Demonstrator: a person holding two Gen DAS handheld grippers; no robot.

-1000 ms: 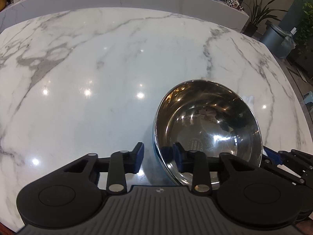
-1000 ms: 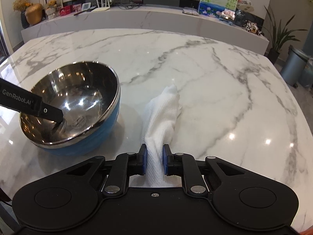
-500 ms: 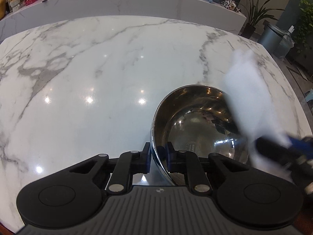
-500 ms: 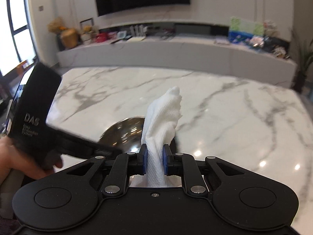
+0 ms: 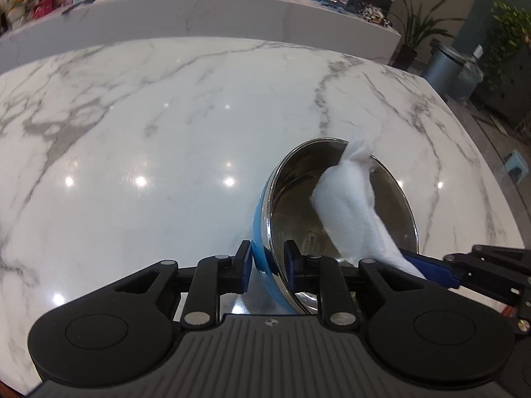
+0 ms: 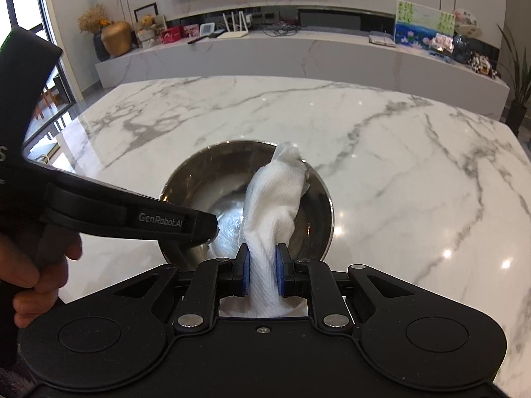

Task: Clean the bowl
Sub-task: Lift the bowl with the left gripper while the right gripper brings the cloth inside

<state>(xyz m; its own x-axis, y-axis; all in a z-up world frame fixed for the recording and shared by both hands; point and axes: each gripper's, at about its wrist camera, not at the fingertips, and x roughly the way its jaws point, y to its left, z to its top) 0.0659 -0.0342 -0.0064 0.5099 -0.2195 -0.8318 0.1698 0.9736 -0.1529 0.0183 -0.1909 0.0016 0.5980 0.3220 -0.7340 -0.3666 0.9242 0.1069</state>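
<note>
The steel bowl (image 5: pixel 341 212), blue on the outside, stands tilted on the marble desk (image 5: pixel 166 132), directly ahead of both tools. The left tool (image 5: pixel 267 262) is clamped across the near rim, one finger outside on the blue wall, one inside. The right tool (image 6: pixel 262 273) grips a bunched white cloth (image 6: pixel 275 199), whose free end lies inside the bowl against the far wall. In my judgement the bowl is light, rigid and slippery on polished stone; the rim is the only sound hold. The cloth is soft and will buckle unless pressed flat.
</note>
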